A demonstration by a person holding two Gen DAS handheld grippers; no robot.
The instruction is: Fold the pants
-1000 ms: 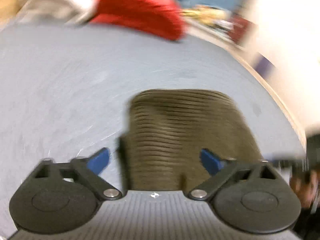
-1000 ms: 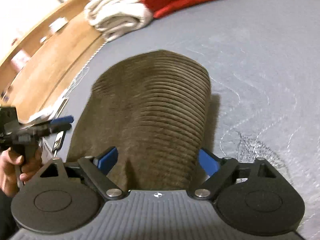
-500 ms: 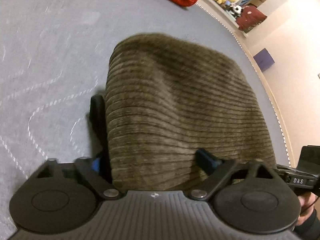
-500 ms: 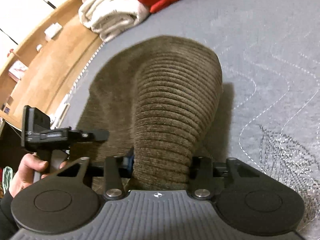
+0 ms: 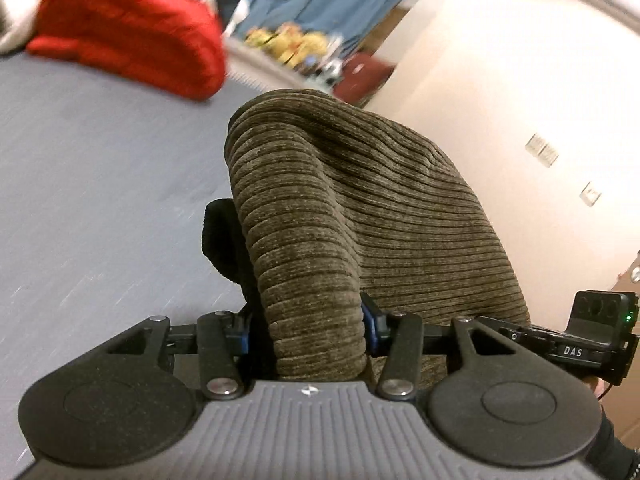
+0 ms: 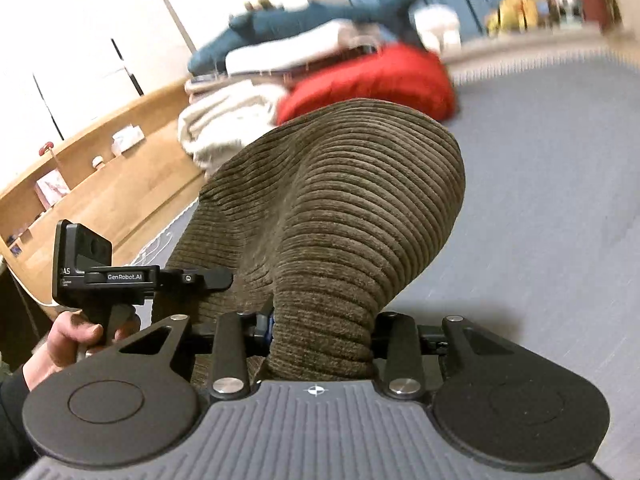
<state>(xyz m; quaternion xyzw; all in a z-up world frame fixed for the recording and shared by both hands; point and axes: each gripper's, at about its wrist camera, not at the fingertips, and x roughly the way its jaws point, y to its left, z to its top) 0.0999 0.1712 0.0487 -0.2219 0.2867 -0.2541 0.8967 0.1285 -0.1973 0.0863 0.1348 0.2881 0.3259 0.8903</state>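
The brown corduroy pants point(image 5: 352, 216) hang lifted above the grey bed surface point(image 5: 100, 184), bunched and draped between both grippers. My left gripper point(image 5: 306, 332) is shut on one near edge of the pants; a dark inner layer point(image 5: 224, 236) shows at its left. My right gripper point(image 6: 320, 328) is shut on the other near edge of the pants point(image 6: 352, 200). The right gripper shows at the right edge of the left wrist view point(image 5: 584, 344). The left gripper, in a hand, shows at the left of the right wrist view point(image 6: 112, 276).
A red folded blanket point(image 5: 132, 32) and white folded cloths point(image 6: 228, 120) lie at the far end of the bed. A wooden headboard shelf point(image 6: 80, 176) runs along one side. A cream wall point(image 5: 500, 60) stands beyond the other side.
Both grippers went from open over the flat pants to shut on the near edge, then lifted it off the bed. The views now tilt up toward the room.
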